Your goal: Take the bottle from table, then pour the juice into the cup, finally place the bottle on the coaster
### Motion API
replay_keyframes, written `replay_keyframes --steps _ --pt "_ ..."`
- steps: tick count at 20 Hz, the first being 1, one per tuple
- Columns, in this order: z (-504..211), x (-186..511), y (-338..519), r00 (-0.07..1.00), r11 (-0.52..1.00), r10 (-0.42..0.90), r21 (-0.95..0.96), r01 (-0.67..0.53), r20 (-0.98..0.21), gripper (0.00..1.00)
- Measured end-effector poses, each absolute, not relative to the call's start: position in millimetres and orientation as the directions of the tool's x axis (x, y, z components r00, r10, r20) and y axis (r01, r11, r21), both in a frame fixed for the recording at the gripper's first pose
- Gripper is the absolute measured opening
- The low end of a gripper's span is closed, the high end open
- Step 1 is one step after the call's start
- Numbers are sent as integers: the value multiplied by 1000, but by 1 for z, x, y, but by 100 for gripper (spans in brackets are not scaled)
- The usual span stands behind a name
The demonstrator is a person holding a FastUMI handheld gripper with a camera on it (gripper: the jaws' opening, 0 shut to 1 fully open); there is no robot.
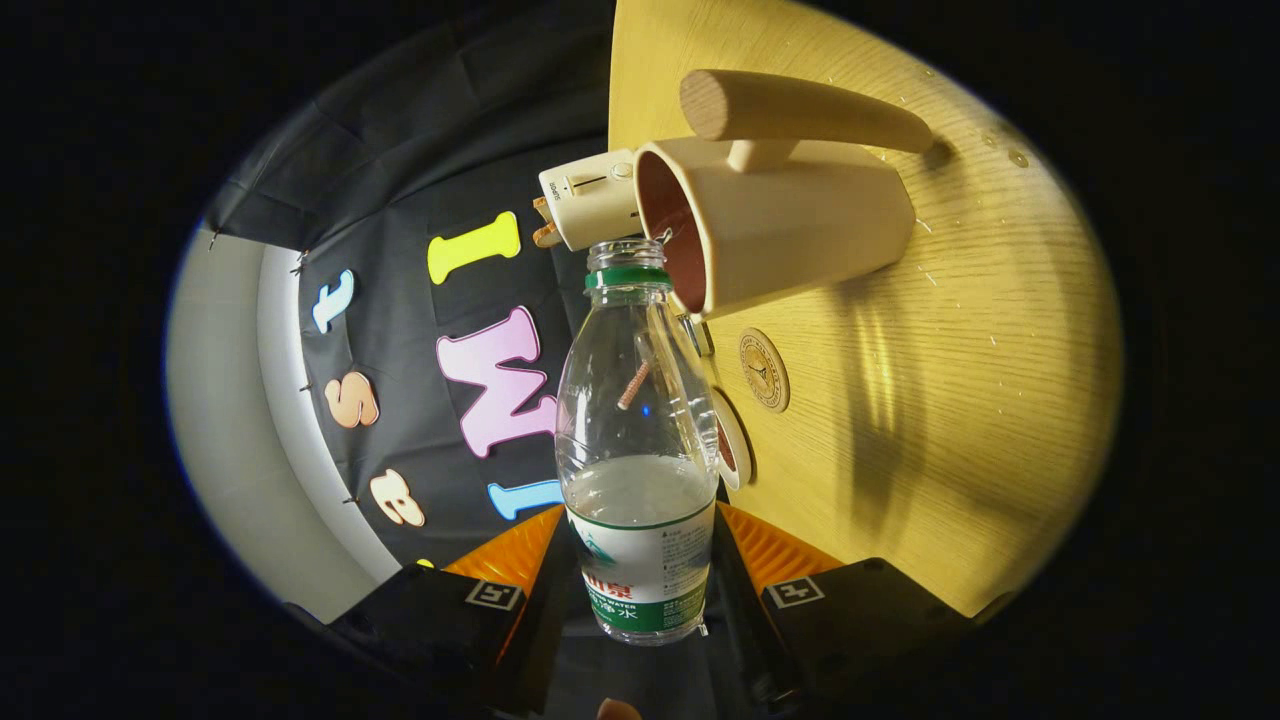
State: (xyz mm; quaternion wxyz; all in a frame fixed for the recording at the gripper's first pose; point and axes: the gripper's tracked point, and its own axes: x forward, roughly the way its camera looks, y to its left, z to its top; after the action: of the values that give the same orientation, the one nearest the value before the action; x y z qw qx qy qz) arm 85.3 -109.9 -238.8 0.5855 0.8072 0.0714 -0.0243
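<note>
Gripper view, starting closest in: my gripper [642,590] has the bottle [640,440] between its two fingers, each pressing a flank of the labelled lower body, so I am clamped on it at the base. I judge that low hold is chosen to leave the neck free to swing over a rim. The cap is off, the green collar ring is bare, and the liquid lies across the lower part of the bottle, none reaching the neck yet.

The whole scene is rolled about a quarter turn: the wooden table [930,400] stands like a wall on one side of the bottle. That tells me my wrist is rolled hard over, the bottle tipped toward level with its mouth leading. This looks like the start of the pour, not yet flowing.

Just beyond the bottle's shoulder, a round coaster [764,370] lies flat on the table near its edge, and a second round disc [735,450] sits beside it, partly hidden by the bottle. Either may be the landing spot; I cannot tell which.

Farther on, just past the bottle's mouth, the cup [790,225] stands on the table with its opening facing the neck and its wooden handle [800,110] on the far side. A pale small appliance [590,200] sits behind the cup's rim at the table's edge.
</note>
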Motion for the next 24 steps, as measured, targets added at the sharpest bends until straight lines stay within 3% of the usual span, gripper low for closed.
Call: replay_keyframes --steps 24 --pt "-220 90 -117 993 -436 68 893 114 -94 73"
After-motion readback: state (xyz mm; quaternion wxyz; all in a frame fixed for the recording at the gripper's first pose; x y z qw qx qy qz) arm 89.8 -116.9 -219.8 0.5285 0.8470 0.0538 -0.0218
